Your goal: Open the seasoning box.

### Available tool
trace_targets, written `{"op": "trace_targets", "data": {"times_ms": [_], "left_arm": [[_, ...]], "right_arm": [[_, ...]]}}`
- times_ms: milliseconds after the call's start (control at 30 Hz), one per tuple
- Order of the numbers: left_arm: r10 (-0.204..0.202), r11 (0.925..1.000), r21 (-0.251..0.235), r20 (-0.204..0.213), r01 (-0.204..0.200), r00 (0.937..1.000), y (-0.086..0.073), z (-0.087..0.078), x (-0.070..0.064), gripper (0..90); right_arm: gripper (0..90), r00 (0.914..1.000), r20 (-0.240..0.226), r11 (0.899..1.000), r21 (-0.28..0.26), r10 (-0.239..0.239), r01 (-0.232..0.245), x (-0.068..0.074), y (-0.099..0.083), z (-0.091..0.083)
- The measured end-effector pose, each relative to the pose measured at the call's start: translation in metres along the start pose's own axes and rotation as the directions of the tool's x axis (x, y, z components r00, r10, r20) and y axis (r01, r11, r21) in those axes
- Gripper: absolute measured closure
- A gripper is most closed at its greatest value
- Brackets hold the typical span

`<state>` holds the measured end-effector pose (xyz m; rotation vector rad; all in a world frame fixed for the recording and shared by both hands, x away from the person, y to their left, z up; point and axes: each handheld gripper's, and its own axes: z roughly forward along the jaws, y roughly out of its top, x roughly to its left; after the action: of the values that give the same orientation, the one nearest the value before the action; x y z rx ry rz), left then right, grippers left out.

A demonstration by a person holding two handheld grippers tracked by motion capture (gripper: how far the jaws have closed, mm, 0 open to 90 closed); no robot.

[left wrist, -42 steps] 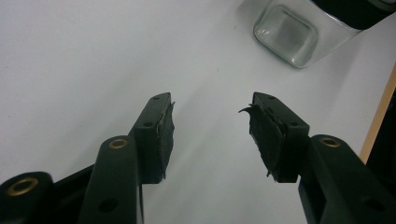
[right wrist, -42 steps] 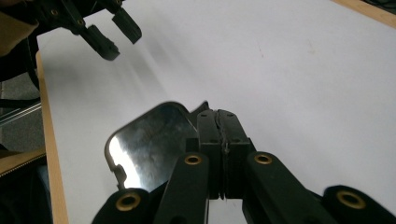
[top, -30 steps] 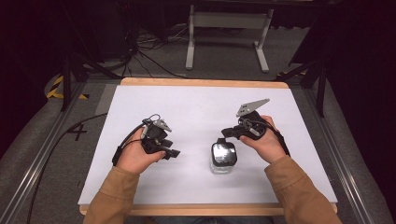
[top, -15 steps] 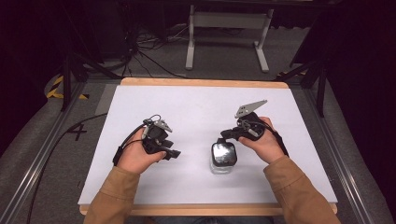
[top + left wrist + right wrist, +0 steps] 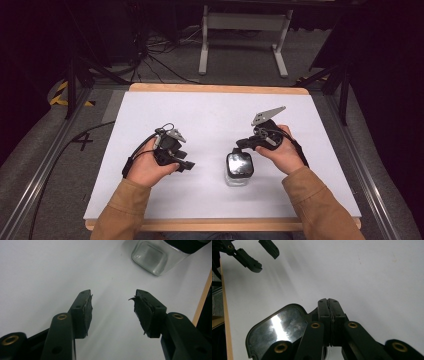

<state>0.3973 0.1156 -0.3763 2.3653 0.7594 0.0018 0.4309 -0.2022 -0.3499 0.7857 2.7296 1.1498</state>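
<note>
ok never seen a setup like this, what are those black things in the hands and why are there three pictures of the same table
A person sits at a white table holding a handheld two-jaw gripper in each hand, in place of a robot arm. One picture looks down from above. The other two come from small cameras riding on the grippers, looking along their jaws. The left gripper has its jaws spread apart with nothing between them. The right gripper has its jaws pressed together, holding nothing, right beside the shiny black lid of a clear glass jar, which stands on the table between the hands.
</note>
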Motion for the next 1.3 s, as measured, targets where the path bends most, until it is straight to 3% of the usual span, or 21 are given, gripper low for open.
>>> {"op": "trace_targets", "data": {"times_ms": [600,667,700,833,867,1000,1067,1100,1300], "left_arm": [[0.015,0.9997,0.019,0.014,-0.015,0.9998,0.002,0.002,-0.003,49.5],[0.016,0.9999,0.001,0.016,-0.016,0.9997,0.003,0.004,-0.006,50.1],[0.028,0.9995,0.013,0.017,-0.028,0.9995,0.005,0.004,-0.007,51.2],[0.065,0.9978,-0.017,0.040,-0.065,0.9970,0.008,0.005,-0.014,65.1],[0.094,0.9950,-0.041,0.057,-0.091,0.9940,0.011,0.005,-0.019,69.0],[0.121,0.9905,-0.073,0.073,-0.116,0.9899,0.015,0.006,-0.029,77.7],[0.149,0.9848,-0.102,0.082,-0.141,0.9853,0.023,0.012,-0.041,83.1],[0.149,0.9848,-0.102,0.082,-0.141,0.9853,0.023,0.012,-0.041,84.7],[0.205,0.9670,-0.177,0.109,-0.184,0.9727,0.040,0.028,-0.070,89.5]], "right_arm": [[90.0,0.9999,0.006,1.000,0.019,0.014,-0.014,-0.001,0.003,0.001],[90.0,0.9999,0.005,1.000,0.020,0.017,-0.017,-0.001,0.003,0.001],[90.0,0.9999,0.005,1.000,0.019,0.016,-0.016,-0.001,0.003,0.001],[90.0,0.9998,0.010,1.000,0.020,0.017,-0.017,-0.001,0.003,0.002],[90.0,0.9997,0.010,1.000,0.022,0.021,-0.021,-0.001,0.003,0.002],[90.0,0.9998,0.014,1.000,0.025,0.017,-0.017,-0.001,0.003,0.003],[90.0,0.9997,0.020,1.000,0.026,0.014,-0.015,-0.001,0.003,0.003],[90.0,0.9997,0.020,1.000,0.026,0.014,-0.015,-0.001,0.003,0.003],[90.0,0.9997,0.020,1.000,0.023,0.011,-0.011,0.000,0.003,0.003]]}}
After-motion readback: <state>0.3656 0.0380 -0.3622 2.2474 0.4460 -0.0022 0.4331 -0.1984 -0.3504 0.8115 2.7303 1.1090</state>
